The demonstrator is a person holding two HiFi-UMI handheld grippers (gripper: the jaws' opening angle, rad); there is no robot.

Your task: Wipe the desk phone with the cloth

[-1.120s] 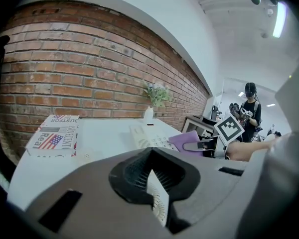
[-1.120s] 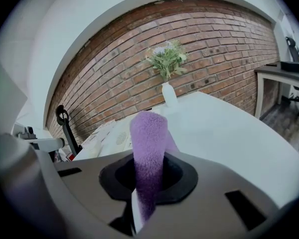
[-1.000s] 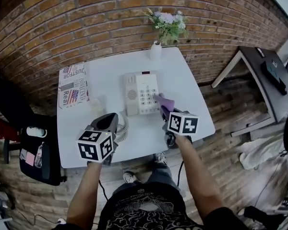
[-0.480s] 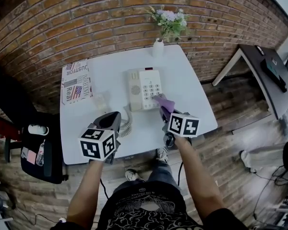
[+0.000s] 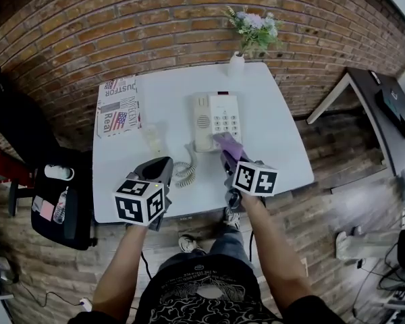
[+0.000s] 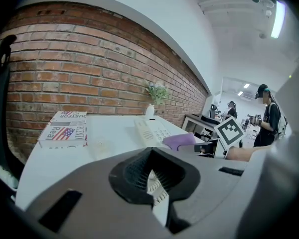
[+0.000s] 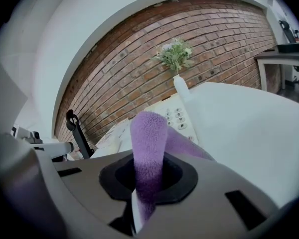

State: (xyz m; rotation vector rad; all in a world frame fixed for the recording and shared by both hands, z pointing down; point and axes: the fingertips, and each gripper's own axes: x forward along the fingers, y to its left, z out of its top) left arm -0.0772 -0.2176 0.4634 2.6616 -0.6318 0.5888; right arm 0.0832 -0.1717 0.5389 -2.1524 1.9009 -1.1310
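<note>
Clamping purple cloth [image 5: 231, 144] in right claw [image 5: 225, 159] at desk phone [image 5: 219, 113] edge; pinching coiled cord [image 5: 185, 174] in left claw [image 5: 163, 169]; flower vase [image 5: 237, 63] beyond.

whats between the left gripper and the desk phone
The phone's coiled cord lies between the left gripper and the desk phone; the head view shows it best.

Head view: cloth [image 5: 228, 144] covers the desk phone [image 5: 214, 113] at its lower right corner; keypad labels too small to read. Left gripper [image 5: 158, 169] hides the handset [image 6: 160, 209], only a white sliver shows. Side desk [image 5: 383, 110] cut off at right edge.
</note>
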